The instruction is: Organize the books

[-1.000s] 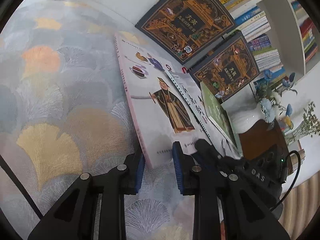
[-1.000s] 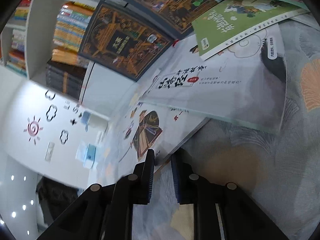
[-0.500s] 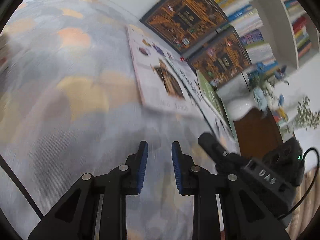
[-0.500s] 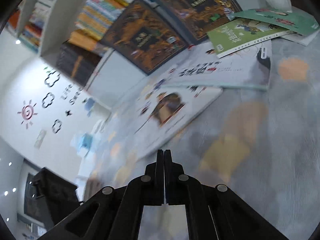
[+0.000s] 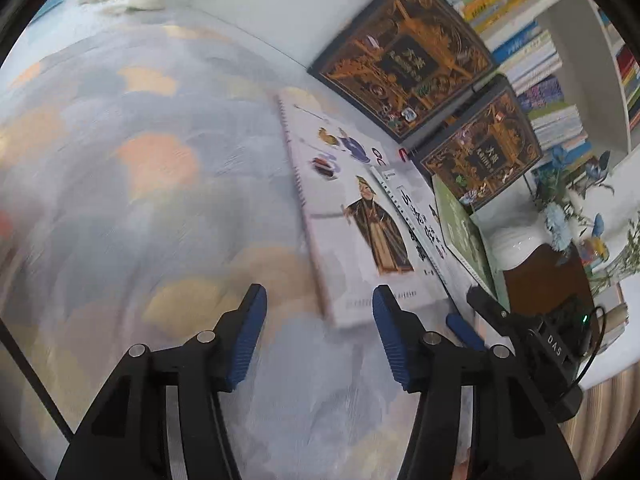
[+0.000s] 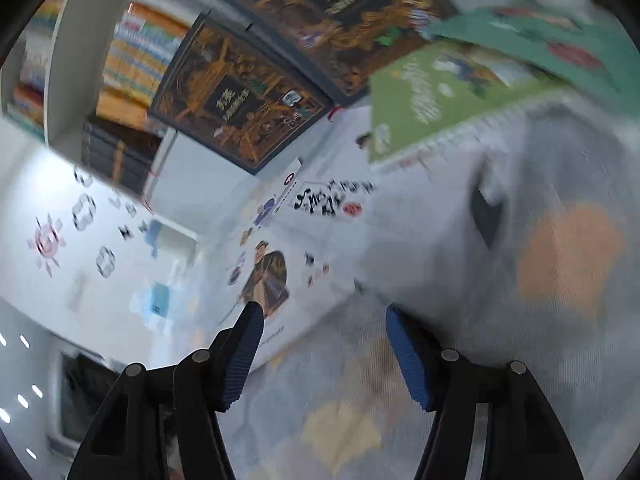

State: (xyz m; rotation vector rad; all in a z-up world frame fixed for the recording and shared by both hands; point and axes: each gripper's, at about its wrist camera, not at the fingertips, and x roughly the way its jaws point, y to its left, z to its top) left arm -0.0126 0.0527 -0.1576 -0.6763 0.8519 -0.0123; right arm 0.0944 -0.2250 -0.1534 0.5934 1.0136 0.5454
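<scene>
Several books lie fanned on a patterned tablecloth. The white book with a robed figure (image 5: 360, 240) lies nearest; its near corner sits just ahead of my open left gripper (image 5: 318, 300). A white book with black calligraphy (image 5: 416, 220) overlaps it, and a green book (image 5: 460, 228) lies on that. In the right wrist view the robed-figure book (image 6: 288, 280) lies just ahead of my open right gripper (image 6: 324, 314), with the calligraphy book (image 6: 400, 216) and green book (image 6: 440, 92) beyond. Both grippers are empty.
Two dark ornate books (image 5: 404, 56) (image 5: 480, 152) lean against a white bookshelf (image 5: 560, 40) full of books. A white vase with blue flowers (image 5: 520, 244) and a brown stand (image 5: 548, 280) are at the right. My right gripper's body (image 5: 532, 340) shows beside the left.
Both grippers have opened wide; the right one was shut half a second ago. Both have moved back in close to the near corner of the robed-figure book.
</scene>
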